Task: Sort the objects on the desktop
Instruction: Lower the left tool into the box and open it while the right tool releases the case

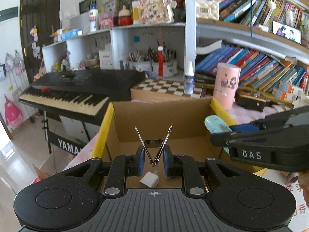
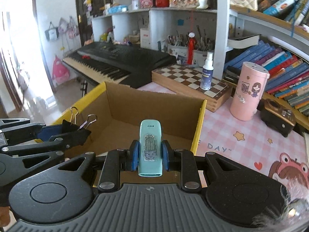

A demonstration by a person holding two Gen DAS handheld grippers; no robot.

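Blue-padded fingers of the left claw [image 1: 154, 159] are shown clenched on a binder clip [image 1: 154, 145], gripped by its black body with the two wire handles splayed upward in a V. The clip is held over the open cardboard box [image 1: 162, 114], whose rim is edged in yellow tape. On the box floor, directly below the claw, a small white charger plug [image 1: 149, 179] is already lying.

The right claw [image 2: 150, 154] is shown closed on a mint-green device [image 2: 150, 147], an oblong plastic case bearing a cactus sticker, held upright between the pads. It, too, is poised over the near part of the box, just beside the left claw, which enters the right wrist view from the left with its clip.

Beyond the box, a pink cylindrical tin [image 2: 249, 90], a spray bottle [image 2: 207, 71] standing on a chessboard [image 2: 191, 83], and a keyboard [image 2: 115, 60] are seen on or beside the desk [image 2: 241, 135], which is covered in a pink chequered mat.

The step in hand is judged to be the deposit of both items. Release is called for next: each claw is to be opened over the box, probably lowered first so that the clip does not bounce out.
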